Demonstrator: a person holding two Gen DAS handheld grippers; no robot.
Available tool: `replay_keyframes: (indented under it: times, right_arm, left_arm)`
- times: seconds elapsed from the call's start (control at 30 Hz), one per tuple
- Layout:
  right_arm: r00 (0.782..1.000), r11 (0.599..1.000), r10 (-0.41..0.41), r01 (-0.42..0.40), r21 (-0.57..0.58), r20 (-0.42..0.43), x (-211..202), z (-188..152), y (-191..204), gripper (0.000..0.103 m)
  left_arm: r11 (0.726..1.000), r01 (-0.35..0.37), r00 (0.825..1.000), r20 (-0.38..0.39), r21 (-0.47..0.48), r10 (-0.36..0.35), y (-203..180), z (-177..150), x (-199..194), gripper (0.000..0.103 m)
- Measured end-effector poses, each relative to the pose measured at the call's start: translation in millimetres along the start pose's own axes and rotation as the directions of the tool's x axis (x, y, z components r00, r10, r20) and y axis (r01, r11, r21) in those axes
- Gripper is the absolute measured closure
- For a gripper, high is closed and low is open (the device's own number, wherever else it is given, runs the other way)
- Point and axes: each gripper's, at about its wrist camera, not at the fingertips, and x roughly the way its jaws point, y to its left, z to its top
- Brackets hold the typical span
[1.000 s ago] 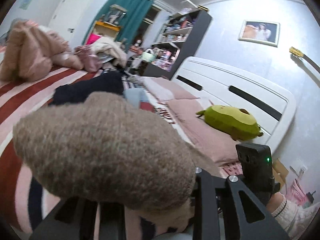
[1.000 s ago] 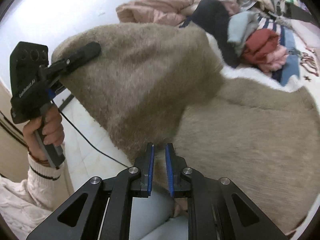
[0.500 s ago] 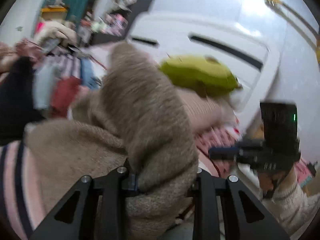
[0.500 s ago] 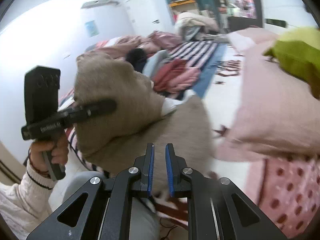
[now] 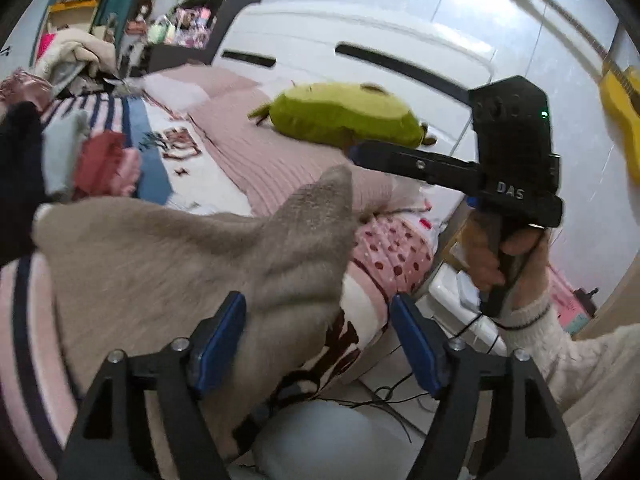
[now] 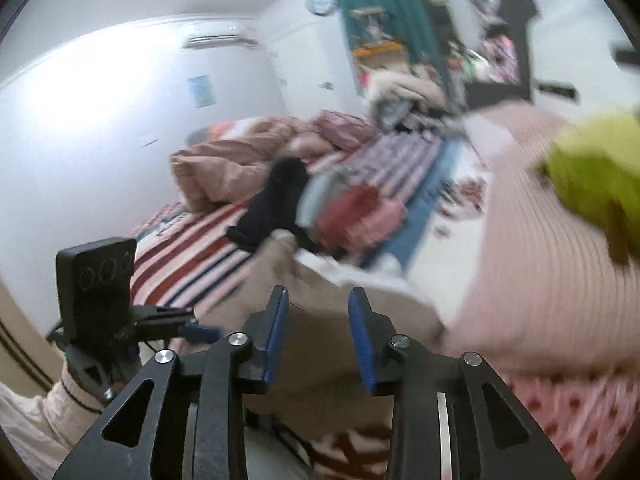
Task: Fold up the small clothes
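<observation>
A fuzzy taupe garment (image 5: 168, 256) lies on the striped bed near its front edge, with one corner standing up in a peak. My left gripper (image 5: 318, 340) is open, its blue pads on either side of the garment's near edge and apart from it. My right gripper (image 6: 318, 330) is open just above the same garment (image 6: 320, 320). The right gripper also shows in the left wrist view (image 5: 436, 168), above and to the right of the peak. The left gripper shows at lower left in the right wrist view (image 6: 196, 328).
A pile of dark, grey, red and pink clothes (image 6: 320, 208) lies further up the bed. A green plush toy (image 5: 344, 116) rests on a pink pillow (image 5: 272, 156) by the white headboard (image 5: 360, 48). A crumpled pink quilt (image 6: 232, 160) sits at the far side. Cables (image 5: 384, 396) lie on the floor below.
Both grippers have opened and let go of the taupe garment, which has dropped onto the bed. The right gripper has swung up and away; the view is still blurred.
</observation>
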Motion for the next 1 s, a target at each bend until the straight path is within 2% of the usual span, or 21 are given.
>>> replay_keyframes:
  times: [0.07,0.13,0.17,0.2,0.23,0.33,0.43,0.47,0.53,0.63,0.73,0.8,0.87,0.9,1.0]
  right_arm:
    - [1.000,0.998,0.021,-0.022,-0.062,-0.018,12,10,18,0.060]
    - [0.998,0.991,-0.015,0.007,-0.136,-0.062,31,13,35,0.060]
    - [0.992,0.983,-0.083,0.066,-0.174,-0.092,43,10,41,0.066]
    - [0.984,0.976,-0.126,0.101,-0.195,-0.122,52,5,41,0.081]
    - [0.977,0.972,-0.154,0.121,-0.203,-0.150,55,-3,40,0.084]
    - [0.939,0.979,-0.181,0.145,-0.142,-0.292,66,-42,19,0.090]
    - [0.895,0.992,-0.128,0.124,-0.039,-0.427,77,-86,1,0.090]
    - [0.886,0.992,-0.124,0.126,-0.024,-0.446,79,-93,-2,0.090]
    - [0.886,0.990,-0.133,0.137,-0.023,-0.445,74,-89,-2,0.090]
    - [0.913,0.990,-0.137,0.134,-0.034,-0.383,61,-50,5,0.087]
    - [0.937,0.993,-0.118,0.108,-0.048,-0.328,62,-4,15,0.066]
    - [0.938,0.996,-0.082,0.062,-0.071,-0.336,81,20,27,0.050]
    - [0.927,0.997,-0.027,-0.001,-0.073,-0.373,112,37,36,0.039]
    - [0.914,0.998,0.005,-0.031,-0.059,-0.406,133,41,38,0.033]
    - [0.870,0.999,0.024,-0.045,-0.030,-0.493,192,41,36,0.030]
  left_arm:
    - [1.000,-0.025,0.999,0.030,-0.018,0.026,5,-2,-22,0.026]
    - [0.997,-0.078,0.995,0.053,-0.022,0.079,14,-6,-42,0.024]
    - [0.994,-0.103,0.993,0.060,-0.031,0.105,19,-7,-48,0.023]
    - [0.992,-0.120,0.990,0.064,-0.049,0.123,26,-10,-54,0.023]
    - [0.989,-0.125,0.989,0.070,-0.076,0.131,35,-14,-61,0.023]
    - [0.984,-0.113,0.989,0.081,-0.136,0.125,59,-24,-68,0.023]
    - [0.977,-0.127,0.988,0.070,-0.174,0.141,76,-32,-62,0.023]
    - [0.975,-0.129,0.987,0.069,-0.183,0.143,81,-33,-61,0.023]
    - [0.971,-0.130,0.985,0.083,-0.202,0.150,90,-33,-63,0.023]
    - [0.969,-0.130,0.983,0.101,-0.209,0.154,102,-32,-69,0.023]
    - [0.964,-0.159,0.978,0.098,-0.214,0.183,114,-30,-70,0.023]
    - [0.961,-0.149,0.978,0.108,-0.231,0.178,122,-31,-71,0.023]
    - [0.960,-0.132,0.979,0.119,-0.247,0.165,126,-33,-72,0.023]
    - [0.960,-0.129,0.979,0.120,-0.250,0.163,129,-34,-73,0.023]
    - [0.958,-0.132,0.980,0.112,-0.254,0.165,134,-38,-73,0.023]
